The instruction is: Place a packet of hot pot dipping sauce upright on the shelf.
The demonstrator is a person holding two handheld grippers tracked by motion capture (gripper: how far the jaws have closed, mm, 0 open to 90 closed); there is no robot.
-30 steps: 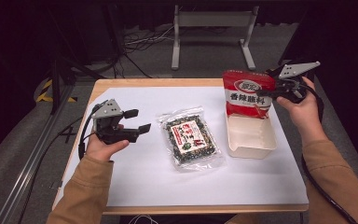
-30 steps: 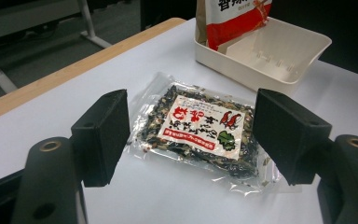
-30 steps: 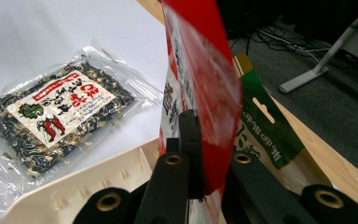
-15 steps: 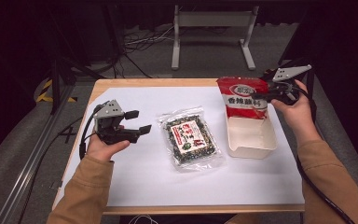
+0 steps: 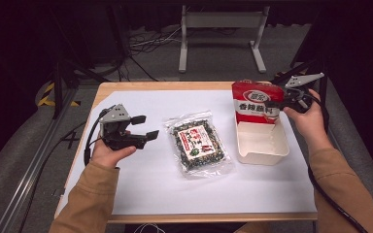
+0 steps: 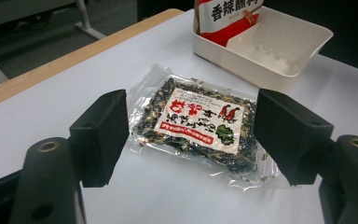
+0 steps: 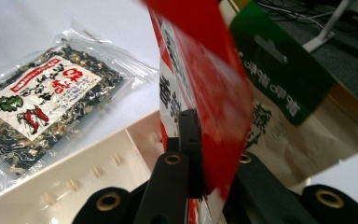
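White paper covers the counter. At its far right corner, a red pouch is clamped upright in the right claw, its base in a cream tray. Released carelessly, it could topple out. The left claw is held open.

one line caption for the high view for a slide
Right gripper lowers a red pouch into the white tray; left gripper waits open beside the clear packet.
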